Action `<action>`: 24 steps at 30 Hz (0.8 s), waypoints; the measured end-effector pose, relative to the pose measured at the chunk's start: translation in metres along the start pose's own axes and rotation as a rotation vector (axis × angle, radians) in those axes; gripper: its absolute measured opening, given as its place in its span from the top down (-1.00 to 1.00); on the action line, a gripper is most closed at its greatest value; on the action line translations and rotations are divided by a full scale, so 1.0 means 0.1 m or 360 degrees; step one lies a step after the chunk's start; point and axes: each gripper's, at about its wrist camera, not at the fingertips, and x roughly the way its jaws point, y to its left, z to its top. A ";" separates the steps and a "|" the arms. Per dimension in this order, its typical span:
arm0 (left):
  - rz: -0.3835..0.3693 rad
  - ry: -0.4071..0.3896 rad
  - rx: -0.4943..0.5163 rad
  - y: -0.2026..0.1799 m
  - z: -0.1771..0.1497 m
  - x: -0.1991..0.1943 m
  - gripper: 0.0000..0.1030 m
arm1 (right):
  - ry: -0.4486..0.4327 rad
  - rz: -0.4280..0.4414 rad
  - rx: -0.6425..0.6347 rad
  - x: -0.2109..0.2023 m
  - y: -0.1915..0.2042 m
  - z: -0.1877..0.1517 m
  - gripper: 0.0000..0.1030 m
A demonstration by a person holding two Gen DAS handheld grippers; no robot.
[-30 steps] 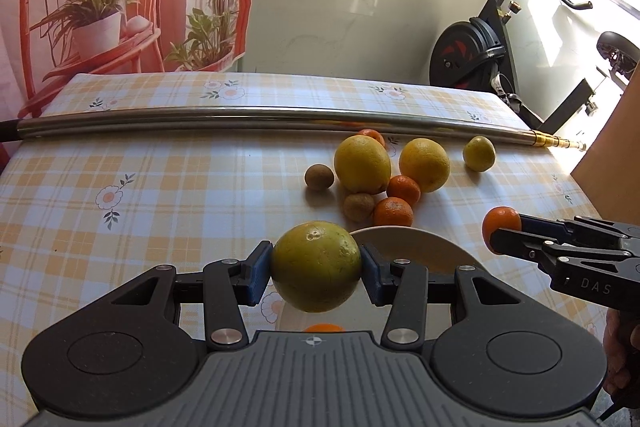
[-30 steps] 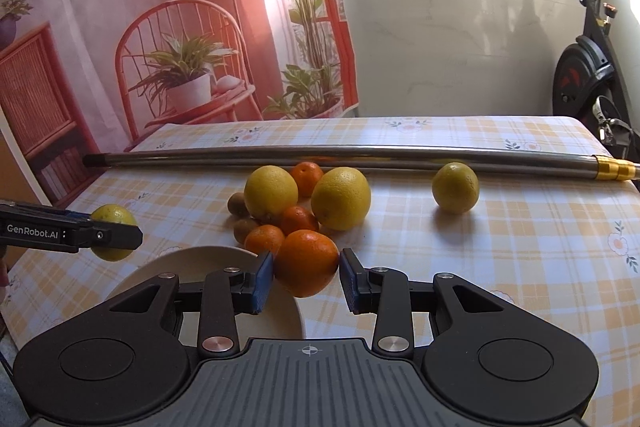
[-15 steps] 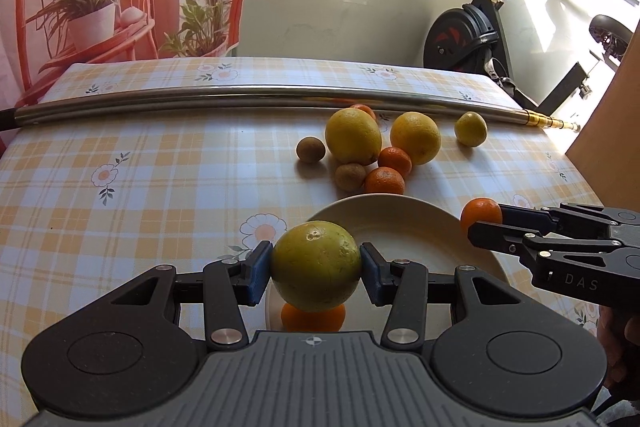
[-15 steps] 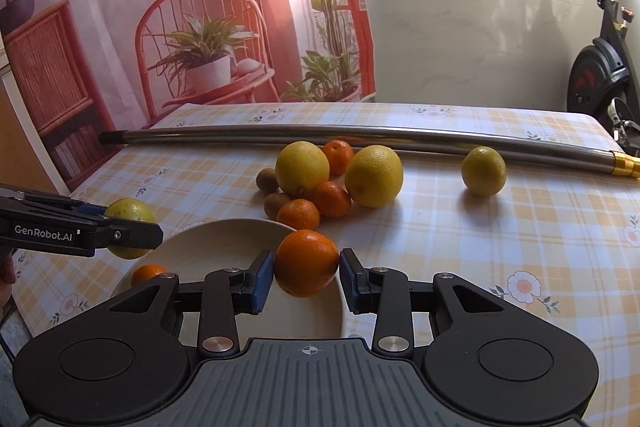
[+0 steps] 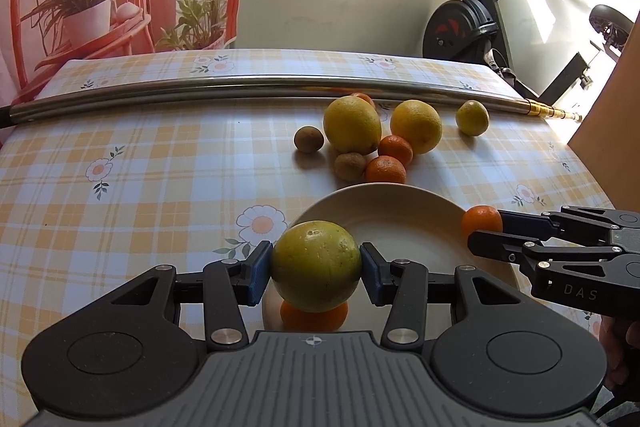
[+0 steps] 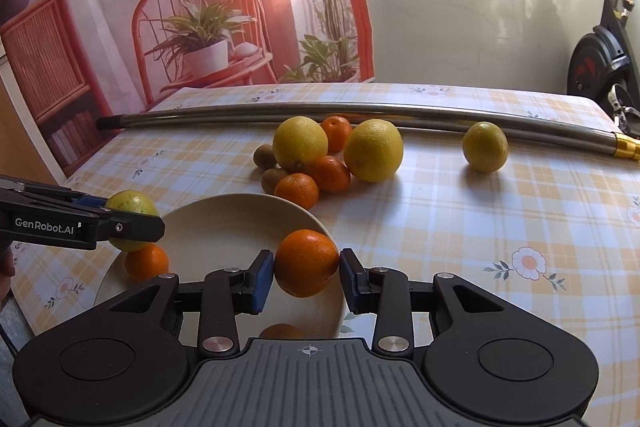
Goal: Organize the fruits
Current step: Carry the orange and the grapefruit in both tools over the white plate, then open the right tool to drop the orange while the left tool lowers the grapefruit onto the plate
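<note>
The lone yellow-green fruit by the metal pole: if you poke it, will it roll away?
Probably. The yellow-green fruit looks round and sits alone on the flat tablecloth, nothing beside it, so a nudge likely sets it rolling. Pushed backward, the metal pole just behind would probably stop it. Its rind looks firm, so it likely wouldn't squash.

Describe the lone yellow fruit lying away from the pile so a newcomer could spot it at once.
Find the metal pole lying across the far side of the table. Just in front of its gold-tipped end sits a small yellow-green citrus. It lies alone, clear of the fruit cluster, and is smaller than the two big yellow fruits there.
</note>
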 end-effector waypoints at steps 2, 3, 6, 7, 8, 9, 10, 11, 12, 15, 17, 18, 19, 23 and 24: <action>-0.0006 0.0001 0.0003 -0.01 0.00 0.00 0.04 | 0.0000 0.0003 -0.0011 0.00 0.01 0.00 0.36; -0.0009 0.0000 0.0005 -0.01 0.00 0.00 0.04 | 0.0000 0.0004 -0.0013 0.00 0.01 0.00 0.36; -0.0012 -0.0002 0.0015 -0.02 0.00 0.01 0.04 | 0.0006 0.0010 -0.0018 0.01 0.02 0.00 0.36; -0.0013 -0.0002 0.0018 -0.02 0.00 0.02 0.04 | 0.0009 0.0010 -0.0018 0.01 0.02 0.00 0.36; -0.0013 -0.0002 0.0022 -0.02 0.00 0.02 0.04 | 0.0011 0.0009 -0.0018 0.02 0.02 -0.01 0.36; -0.0013 -0.0002 0.0024 -0.03 0.00 0.03 0.04 | 0.0015 0.0008 -0.0018 0.02 0.02 -0.01 0.36; -0.0013 -0.0001 0.0029 -0.03 0.00 0.03 0.04 | 0.0018 0.0007 -0.0017 0.02 0.02 -0.01 0.36; -0.0014 0.0000 0.0034 -0.04 0.01 0.04 0.04 | 0.0020 0.0006 -0.0017 0.03 0.02 -0.01 0.36; -0.0016 0.0002 0.0039 -0.04 0.01 0.05 0.04 | 0.0022 0.0005 -0.0017 0.03 0.02 -0.01 0.36; -0.0025 0.0018 0.0064 -0.07 0.03 0.10 0.04 | 0.0023 0.0000 -0.0025 0.03 0.02 -0.02 0.36; -0.0022 0.0027 0.0088 -0.09 0.03 0.14 0.04 | 0.0023 -0.0005 -0.0037 0.03 0.03 -0.02 0.36; -0.0018 0.0034 0.0100 -0.10 0.03 0.16 0.04 | 0.0023 -0.0008 -0.0043 0.04 0.03 -0.02 0.36; -0.0017 0.0036 0.0109 -0.11 0.03 0.18 0.04 | 0.0023 -0.0013 -0.0053 0.04 0.04 -0.02 0.36; -0.0008 0.0062 0.0129 -0.14 -0.02 0.24 0.04 | 0.0025 -0.0031 -0.0094 0.04 0.07 -0.03 0.36; -0.0006 0.0076 0.0129 -0.13 -0.03 0.25 0.04 | 0.0025 -0.0034 -0.0104 0.04 0.07 -0.03 0.36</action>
